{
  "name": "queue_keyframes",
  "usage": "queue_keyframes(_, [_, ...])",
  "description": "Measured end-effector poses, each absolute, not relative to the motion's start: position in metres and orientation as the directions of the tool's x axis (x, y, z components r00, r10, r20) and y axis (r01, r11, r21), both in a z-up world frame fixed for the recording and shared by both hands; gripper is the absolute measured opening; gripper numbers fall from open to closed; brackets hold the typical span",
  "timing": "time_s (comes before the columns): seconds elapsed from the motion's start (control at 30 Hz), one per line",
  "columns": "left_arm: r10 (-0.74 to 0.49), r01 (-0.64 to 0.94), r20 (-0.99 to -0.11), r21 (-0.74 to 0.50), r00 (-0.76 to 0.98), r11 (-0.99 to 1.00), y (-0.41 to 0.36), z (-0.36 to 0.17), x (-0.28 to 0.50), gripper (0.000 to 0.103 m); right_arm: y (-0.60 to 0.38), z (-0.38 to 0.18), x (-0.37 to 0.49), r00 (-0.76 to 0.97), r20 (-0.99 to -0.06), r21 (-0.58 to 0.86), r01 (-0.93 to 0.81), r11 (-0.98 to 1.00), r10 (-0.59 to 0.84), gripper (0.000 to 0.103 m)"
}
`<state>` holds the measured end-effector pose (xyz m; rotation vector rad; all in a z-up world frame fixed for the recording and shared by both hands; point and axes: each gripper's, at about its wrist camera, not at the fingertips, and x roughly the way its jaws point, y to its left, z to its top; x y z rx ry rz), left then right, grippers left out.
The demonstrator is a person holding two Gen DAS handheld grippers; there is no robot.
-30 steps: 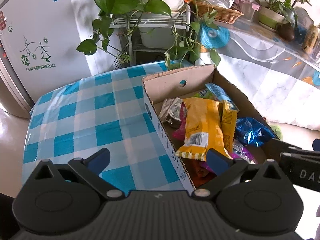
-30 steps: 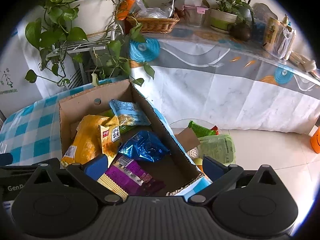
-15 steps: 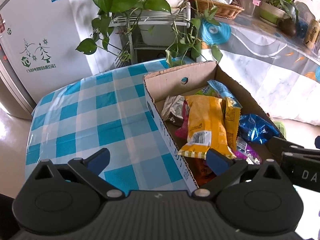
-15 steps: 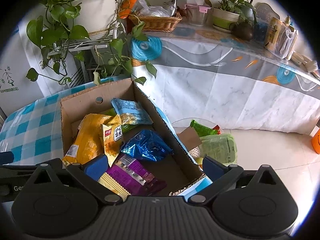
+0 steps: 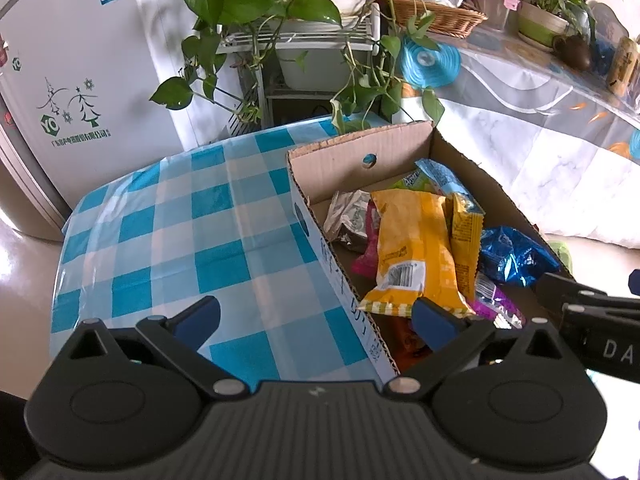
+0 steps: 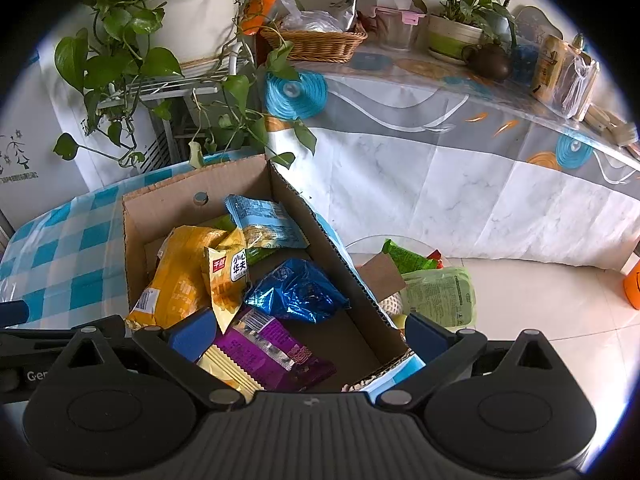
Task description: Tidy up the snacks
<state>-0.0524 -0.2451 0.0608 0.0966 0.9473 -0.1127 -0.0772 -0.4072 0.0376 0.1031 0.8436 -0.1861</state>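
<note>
Several packets boxed, none left on the checked cloth

Several snacks already lie in the cardboard box point(image 5: 362, 152), which sits on the counter point(image 5: 168, 216) at its right edge. I count a big yellow packet point(image 5: 416, 256), a small yellow packet point(image 6: 226, 276), a light blue packet point(image 6: 264, 220), a crinkled blue foil bag point(image 6: 296, 292) and a purple bar point(image 6: 272, 354), all loose and overlapping rather than lined up. My left tongs point(image 5: 316, 314) hang spread apart and empty, straddling the box's near wall. My right tongs point(image 6: 308, 332) are also apart, gripping nothing, above the purple bar. Down on the floor beside the box I see a green bag point(image 6: 438, 296) with more packets. I judge the gathering mostly done; tidying the pile, and perhaps those floor items, looks outstanding.
</note>
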Motion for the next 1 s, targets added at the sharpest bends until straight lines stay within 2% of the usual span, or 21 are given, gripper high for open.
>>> queue_keyframes(1.0, [-0.078,0.097,-0.823,-0.028,0.562,0.995,-0.205,0.054,-0.048,0.101,-0.38,0.038,-0.067,0.657,-0.751,0.019,0.13,0.991,-0.072,0.103])
